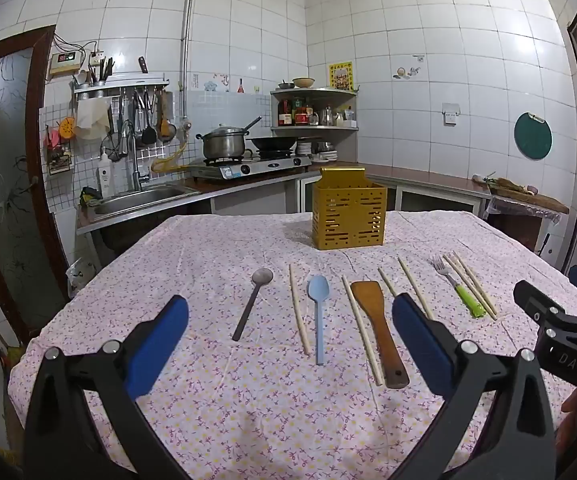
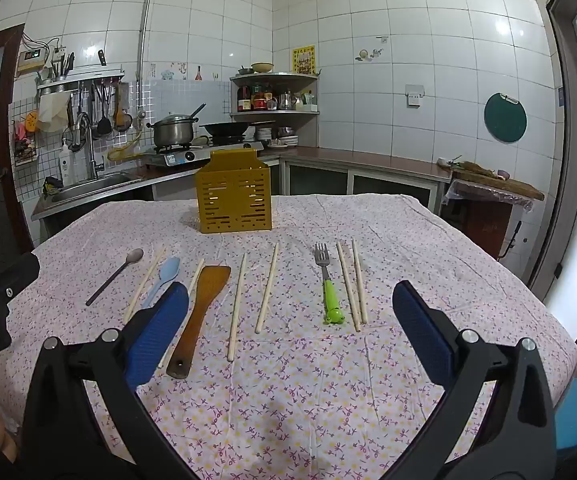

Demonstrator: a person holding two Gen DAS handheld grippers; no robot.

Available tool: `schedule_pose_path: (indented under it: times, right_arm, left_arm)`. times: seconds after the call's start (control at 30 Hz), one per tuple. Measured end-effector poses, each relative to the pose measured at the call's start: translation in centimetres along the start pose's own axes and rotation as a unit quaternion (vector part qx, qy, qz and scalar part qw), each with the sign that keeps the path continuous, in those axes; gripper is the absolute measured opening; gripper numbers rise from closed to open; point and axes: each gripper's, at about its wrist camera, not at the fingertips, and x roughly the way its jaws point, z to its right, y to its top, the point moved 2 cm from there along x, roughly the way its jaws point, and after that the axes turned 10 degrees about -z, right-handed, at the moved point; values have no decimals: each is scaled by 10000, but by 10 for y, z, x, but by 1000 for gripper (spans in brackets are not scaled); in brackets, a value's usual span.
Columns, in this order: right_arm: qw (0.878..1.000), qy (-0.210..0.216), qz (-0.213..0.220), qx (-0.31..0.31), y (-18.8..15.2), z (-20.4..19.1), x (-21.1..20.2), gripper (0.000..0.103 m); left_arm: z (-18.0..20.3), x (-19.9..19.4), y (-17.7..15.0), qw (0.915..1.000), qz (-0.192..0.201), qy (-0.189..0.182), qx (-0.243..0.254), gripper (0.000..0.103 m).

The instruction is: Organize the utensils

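The table, covered by a floral cloth, carries all task items. The yellow slotted holder stands upright at the far centre, with the utensils in a row in front of it, well apart from it.

View differences: the left wrist view shows the sink closer and the right gripper body at its right edge; the right wrist view shows the frog-shaped end of the green-handled fork, which the left view renders only as a green handle.

Left gripper: jaws spread wide, holding nothing, above the near table. Right gripper: likewise spread wide and unloaded, touching nothing.

Long axes run roughly near-to-far. Wooden spatula: blade toward the holder, handle near. Blue spoon and metal spoon: bowls far. Fork tines point far. Chopsticks lie singly between utensils; one pair lies just right of the fork
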Motion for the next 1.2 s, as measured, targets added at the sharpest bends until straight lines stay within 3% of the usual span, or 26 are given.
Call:
schedule_pose_path:
  times: [1.2]
  right_arm:
    - [10000,-29,12,-1,2,3,-1,99]
  left_arm:
    - [2,4,-2,10000,-26,-51,5,99]
